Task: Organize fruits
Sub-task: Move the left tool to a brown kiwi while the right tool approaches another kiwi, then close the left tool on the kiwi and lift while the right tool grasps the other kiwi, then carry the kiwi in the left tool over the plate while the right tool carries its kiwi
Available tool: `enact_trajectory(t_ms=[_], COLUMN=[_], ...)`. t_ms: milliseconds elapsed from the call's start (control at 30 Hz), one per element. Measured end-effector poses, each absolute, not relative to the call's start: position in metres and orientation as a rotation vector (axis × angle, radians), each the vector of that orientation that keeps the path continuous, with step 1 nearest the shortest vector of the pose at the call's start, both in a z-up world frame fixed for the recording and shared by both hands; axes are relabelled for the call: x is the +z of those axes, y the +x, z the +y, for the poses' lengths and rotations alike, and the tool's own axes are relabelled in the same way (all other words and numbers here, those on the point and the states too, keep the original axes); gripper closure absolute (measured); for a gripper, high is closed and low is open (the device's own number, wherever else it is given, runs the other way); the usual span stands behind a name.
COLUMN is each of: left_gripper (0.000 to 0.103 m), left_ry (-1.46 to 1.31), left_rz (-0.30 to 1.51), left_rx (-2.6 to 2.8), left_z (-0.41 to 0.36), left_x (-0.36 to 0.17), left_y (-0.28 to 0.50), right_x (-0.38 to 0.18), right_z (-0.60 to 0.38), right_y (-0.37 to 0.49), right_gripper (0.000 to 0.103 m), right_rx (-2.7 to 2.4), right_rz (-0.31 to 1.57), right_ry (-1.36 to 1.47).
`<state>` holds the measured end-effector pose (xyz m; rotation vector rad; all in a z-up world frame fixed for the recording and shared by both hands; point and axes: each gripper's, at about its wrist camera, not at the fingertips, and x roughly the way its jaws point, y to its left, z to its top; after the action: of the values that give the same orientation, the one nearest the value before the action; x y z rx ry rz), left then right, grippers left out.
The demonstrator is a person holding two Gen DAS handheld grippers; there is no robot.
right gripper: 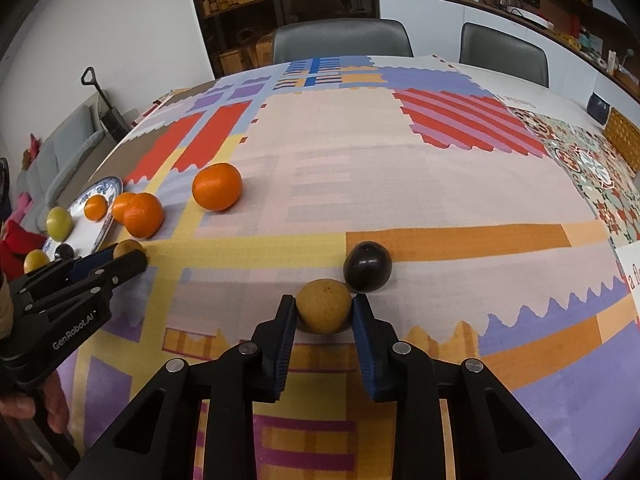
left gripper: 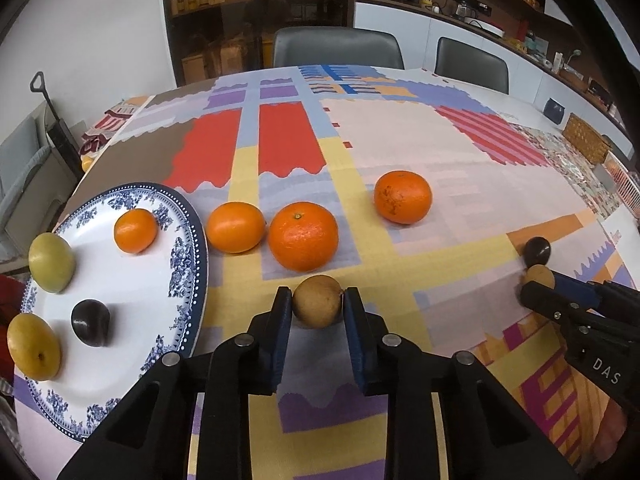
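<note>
Tan, matte round fruit (left gripper: 318, 301) pinched between blue pads (left gripper: 282, 332).

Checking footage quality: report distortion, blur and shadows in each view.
Left wrist view: fisheye bends the table edge and darkens the corners; the plate is sharp; soft shadows under the oranges. Right wrist view: same bending; the distant shelves look dim and soft.

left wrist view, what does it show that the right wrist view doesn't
Only the left wrist view shows the blue-patterned white plate nearly whole, its rim pattern clear.

Only the right wrist view shows the round dark purple plum whole, behind the right gripper, and the floral patchwork cloth.

Both show each gripper shut on a brownish-yellow round fruit, and three loose oranges.
</note>
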<state>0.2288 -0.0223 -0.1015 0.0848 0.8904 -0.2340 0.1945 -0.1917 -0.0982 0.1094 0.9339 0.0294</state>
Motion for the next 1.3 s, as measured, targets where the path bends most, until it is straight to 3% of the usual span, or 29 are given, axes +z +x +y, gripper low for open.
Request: enact_trajectory(t_ms=[1300], left_gripper=[0.077], left_ry=[-0.010], left_rz=[0.738], left_rx=[-0.157], left_z=[0.045], left_x=[-0.029], left_y=[0.144], right_x=[-0.019], right_z=[-0.120], right_y=[0.146], right_gripper=[0.073], right_rx=[0.312], right_rz=[0.769], right_ry=[0.019])
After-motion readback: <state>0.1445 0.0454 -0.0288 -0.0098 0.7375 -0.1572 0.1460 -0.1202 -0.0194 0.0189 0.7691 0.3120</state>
